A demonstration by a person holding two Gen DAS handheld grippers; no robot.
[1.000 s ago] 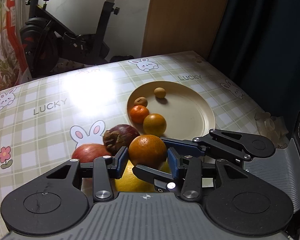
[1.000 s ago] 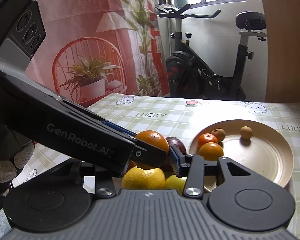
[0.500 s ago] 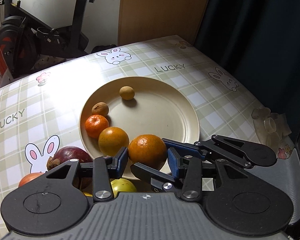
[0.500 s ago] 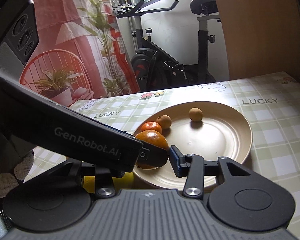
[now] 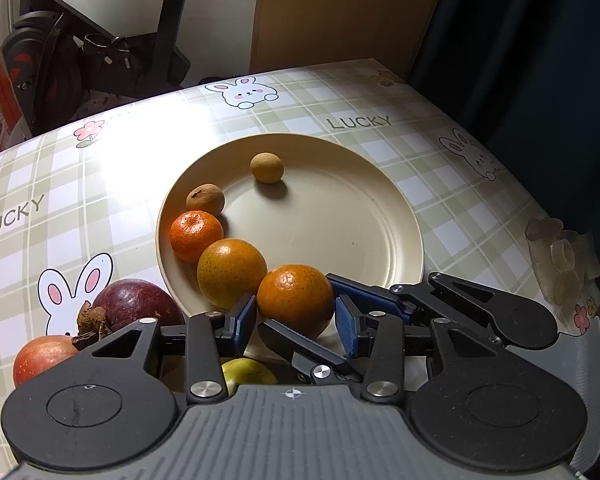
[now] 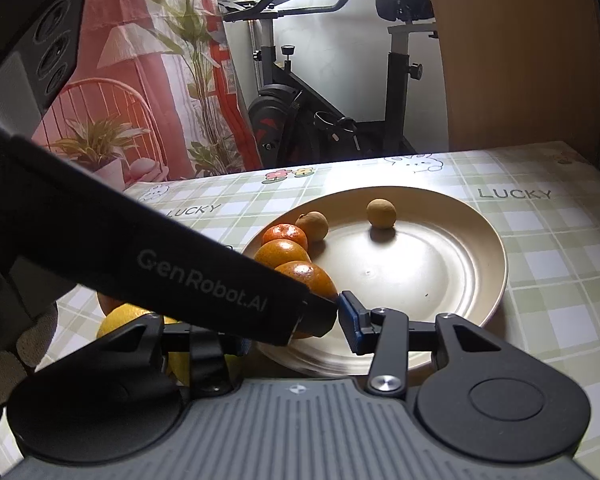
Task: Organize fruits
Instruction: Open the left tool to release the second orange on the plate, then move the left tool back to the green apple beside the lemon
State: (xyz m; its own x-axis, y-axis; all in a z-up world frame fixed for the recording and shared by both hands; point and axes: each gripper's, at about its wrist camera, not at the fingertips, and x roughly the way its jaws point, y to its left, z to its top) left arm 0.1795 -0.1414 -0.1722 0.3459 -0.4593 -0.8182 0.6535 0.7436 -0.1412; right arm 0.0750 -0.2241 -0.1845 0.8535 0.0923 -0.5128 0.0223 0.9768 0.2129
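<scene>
Currently the left claw (image 5: 296,326) is clenched on an orange (image 5: 296,300), its blue pads (image 5: 242,322) pressed to either side of the fruit. The orange sits low over the near edge of a cream plate (image 5: 380,216), just beside a second, duller orange (image 5: 232,272). Whether it touches the plate I cannot tell.

Farther along the plate's left side lie a small mandarin (image 5: 196,236) and a brown longan (image 5: 205,199). A paler longan (image 5: 267,167) sits apart from them, toward the far rim.

Crossing in from the right, the right claw (image 6: 300,332) is released, with its jaws spread wide. One finger reaches under the front of the held orange and the other lies behind it. In the right wrist view the left claw's black body hides the right claw's left finger.

Off the plate, on the checked tabletop (image 5: 100,184), rest a dark purple fruit (image 5: 138,304) and a red apple (image 5: 40,356). A yellow-green fruit (image 5: 248,372) shows behind the left claw's fingers, and a yellow citrus (image 6: 124,320) lies near it. An exercise bike (image 6: 324,120) stands beyond the tabletop.
</scene>
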